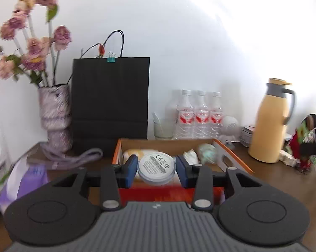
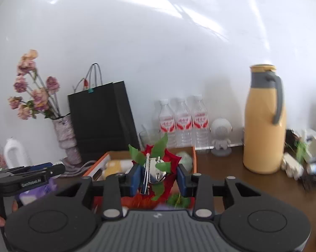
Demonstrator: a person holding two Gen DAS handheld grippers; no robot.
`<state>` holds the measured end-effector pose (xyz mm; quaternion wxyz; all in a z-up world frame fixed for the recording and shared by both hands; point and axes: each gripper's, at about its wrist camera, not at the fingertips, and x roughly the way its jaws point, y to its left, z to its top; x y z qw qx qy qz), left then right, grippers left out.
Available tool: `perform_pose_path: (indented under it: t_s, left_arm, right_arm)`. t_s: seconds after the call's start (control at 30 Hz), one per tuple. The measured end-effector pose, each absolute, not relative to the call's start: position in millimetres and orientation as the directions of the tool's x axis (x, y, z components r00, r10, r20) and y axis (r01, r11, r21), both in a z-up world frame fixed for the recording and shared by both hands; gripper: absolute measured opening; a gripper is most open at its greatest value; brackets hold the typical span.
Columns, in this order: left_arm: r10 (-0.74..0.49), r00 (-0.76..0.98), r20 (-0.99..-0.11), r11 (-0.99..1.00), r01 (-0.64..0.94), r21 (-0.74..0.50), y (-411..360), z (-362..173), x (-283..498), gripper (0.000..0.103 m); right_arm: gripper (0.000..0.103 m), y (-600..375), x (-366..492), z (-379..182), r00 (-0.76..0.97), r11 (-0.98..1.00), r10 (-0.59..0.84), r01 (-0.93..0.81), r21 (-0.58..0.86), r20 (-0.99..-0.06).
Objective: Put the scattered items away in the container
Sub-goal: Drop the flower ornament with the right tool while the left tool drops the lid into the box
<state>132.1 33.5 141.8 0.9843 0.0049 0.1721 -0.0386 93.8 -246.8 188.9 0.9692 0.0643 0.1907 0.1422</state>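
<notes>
An open cardboard box with orange edges (image 1: 235,157) stands on the wooden table and holds a yellow packet (image 1: 134,152), crumpled white paper (image 1: 190,156) and a pale green item (image 1: 207,150). My left gripper (image 1: 156,168) is shut on a round white disc with a printed label (image 1: 156,167), held over the box's near edge. My right gripper (image 2: 159,175) is shut on a red artificial flower with green leaves and a silver clip (image 2: 158,168), held above the same box (image 2: 193,159). The left gripper's body also shows in the right wrist view (image 2: 31,178).
At the back stand a black paper bag (image 1: 110,96), a vase of dried flowers (image 1: 54,115), a glass (image 1: 163,128), three water bottles (image 1: 200,115), a small white figure (image 2: 221,136) and a yellow thermos (image 1: 271,121). Cluttered items (image 1: 305,145) lie at right, a purple pack (image 1: 27,178) at left.
</notes>
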Motion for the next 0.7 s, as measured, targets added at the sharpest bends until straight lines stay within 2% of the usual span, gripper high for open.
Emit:
perform_pose_path:
  t_s: [0.13,0.23,0.33,0.47,0.57,0.7]
  left_arm:
    - [-0.022,0.864,-0.502,0.999,0.04,0.025,45,117,236,0.041]
    - [0.0,0.802,-0.597,0.994,0.067,0.09,45,87,279,0.041]
    - [-0.015,0.764,-0.645,0.991,0.098,0.093,47,69,301,0.042]
    - [-0.033,0.74,-0.672,0.996,0.077,0.037,55,67,317,0.047]
    - [-0.059,0.736,-0.675,0.997,0.082,0.003,58,77,323,0.049]
    - [-0.071,0.722,-0.688,0.997,0.07,-0.03,59,98,325,0.064]
  right_arm:
    - [0.035,-225,215,184,0.751,0.942,0.335,-0.27,0.199,-0.568]
    - [0.035,-193,286,156,0.672,0.965,0.236,-0.246,0.09,-0.701]
    - [0.035,-169,335,120,0.584,0.968,0.166,-0.251,0.018,-0.795]
    - [0.037,-146,365,83,0.537,0.96,0.057,-0.262,-0.102,-0.842]
    - [0.043,-142,374,78,0.546,0.959,0.009,-0.241,-0.147,-0.837]
    - [0.066,-154,376,103,0.572,0.978,0.047,-0.192,-0.078,-0.819]
